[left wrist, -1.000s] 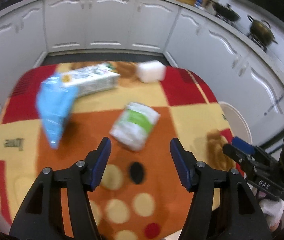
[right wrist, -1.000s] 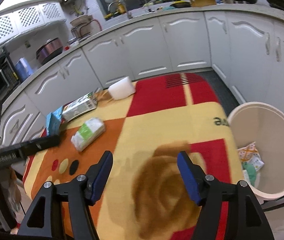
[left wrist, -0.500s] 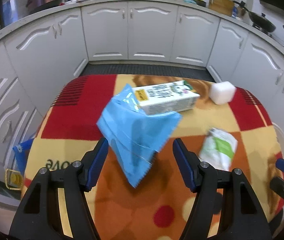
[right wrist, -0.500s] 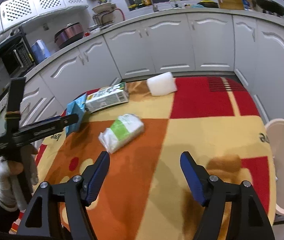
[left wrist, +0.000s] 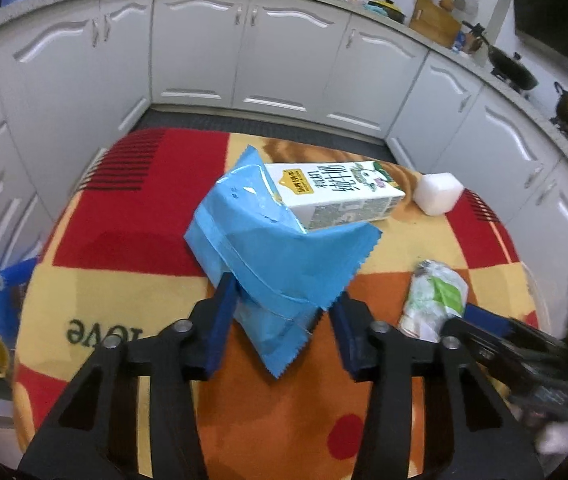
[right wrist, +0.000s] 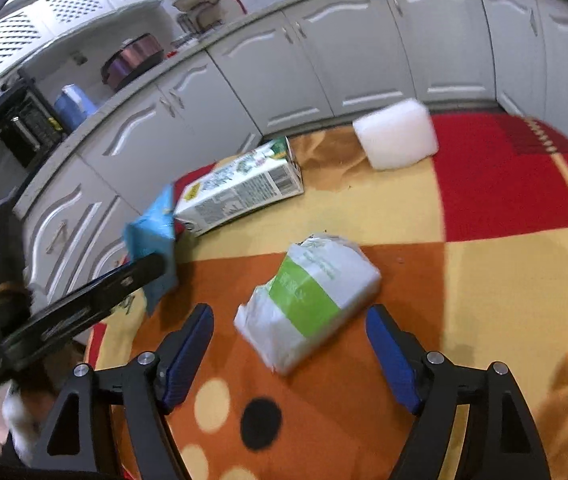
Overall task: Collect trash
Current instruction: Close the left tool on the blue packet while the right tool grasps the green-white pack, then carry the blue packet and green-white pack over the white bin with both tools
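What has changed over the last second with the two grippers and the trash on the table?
The left gripper moved onto the blue wrapper, jaws closing around it. The right gripper swung to the green-and-white packet, jaws opening. Milk carton and white foam block stayed put.

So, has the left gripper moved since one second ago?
Yes. The left gripper went forward over the rug, toward the milk carton; its jaws have just been closing on the blue packet between them.

Your left wrist view looks steeply down, close over the blue packet; your right wrist view sits close above the green-and-white pack — both share the milk carton and patterned cloth.
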